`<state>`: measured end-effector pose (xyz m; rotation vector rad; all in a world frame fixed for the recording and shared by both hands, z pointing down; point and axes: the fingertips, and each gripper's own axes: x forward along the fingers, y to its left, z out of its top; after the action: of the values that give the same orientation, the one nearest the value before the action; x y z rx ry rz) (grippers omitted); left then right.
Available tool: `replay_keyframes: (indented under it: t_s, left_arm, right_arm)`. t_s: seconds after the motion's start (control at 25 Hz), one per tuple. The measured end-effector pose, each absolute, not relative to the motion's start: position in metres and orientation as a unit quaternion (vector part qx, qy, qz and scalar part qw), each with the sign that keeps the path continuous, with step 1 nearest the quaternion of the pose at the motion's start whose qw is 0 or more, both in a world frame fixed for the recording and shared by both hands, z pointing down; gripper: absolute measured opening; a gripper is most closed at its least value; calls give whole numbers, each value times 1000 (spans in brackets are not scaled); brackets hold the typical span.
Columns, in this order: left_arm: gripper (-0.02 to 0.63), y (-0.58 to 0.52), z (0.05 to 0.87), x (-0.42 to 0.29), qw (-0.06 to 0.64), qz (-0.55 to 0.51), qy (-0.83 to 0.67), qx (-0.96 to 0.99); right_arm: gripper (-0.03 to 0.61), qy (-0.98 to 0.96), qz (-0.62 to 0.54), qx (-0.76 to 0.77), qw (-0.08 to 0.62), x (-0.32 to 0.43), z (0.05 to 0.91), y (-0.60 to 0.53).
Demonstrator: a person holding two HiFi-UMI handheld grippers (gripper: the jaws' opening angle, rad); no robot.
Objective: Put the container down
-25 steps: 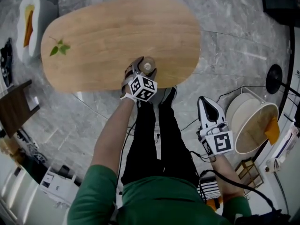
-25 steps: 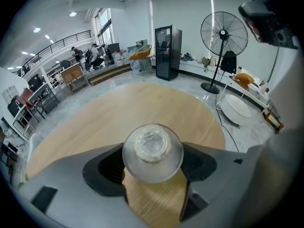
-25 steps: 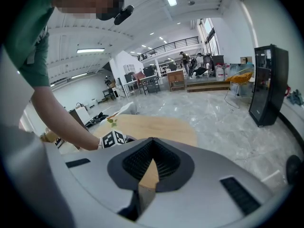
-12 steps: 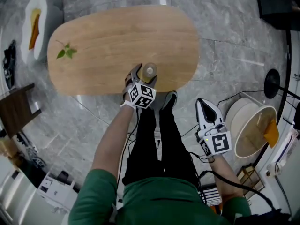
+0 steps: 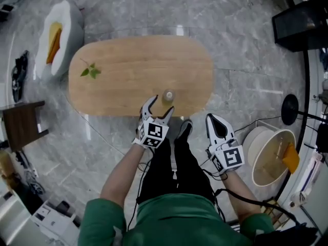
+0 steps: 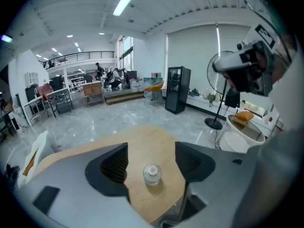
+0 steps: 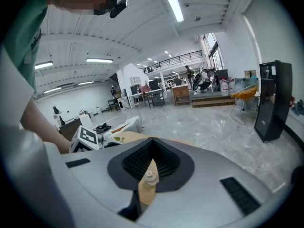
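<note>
Counter: the oval light-wood counter [image 5: 128,65] carries the small clear capped container [image 5: 168,96] close to its near edge.
Left tongs: the left tongs [image 5: 160,106] are released. Their jaws stand wide, though they have just been closing a little. The container shows in the gap, apart from both pads.
Right tongs: the right tongs [image 5: 213,120] are clenched on nothing, off the counter.
Container: upright on the wood, untouched.
Progress: the put-down looks done, with only clearing the hands left.
</note>
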<state>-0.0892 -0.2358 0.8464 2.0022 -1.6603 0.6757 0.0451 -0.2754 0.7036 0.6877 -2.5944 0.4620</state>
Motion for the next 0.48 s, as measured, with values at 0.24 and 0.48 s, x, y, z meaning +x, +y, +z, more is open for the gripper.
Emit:
replay_keyframes:
  t_s: [0.24,0.48]
  left_arm:
    - [120,-232,713,-125,195,156,-684,685]
    - [55,-219,603,-152,177,86,-724,661]
  right_arm:
    - [14,-944,143,239,177,10,632,-289]
    - [14,-953,122,236,143,-17,554,-290]
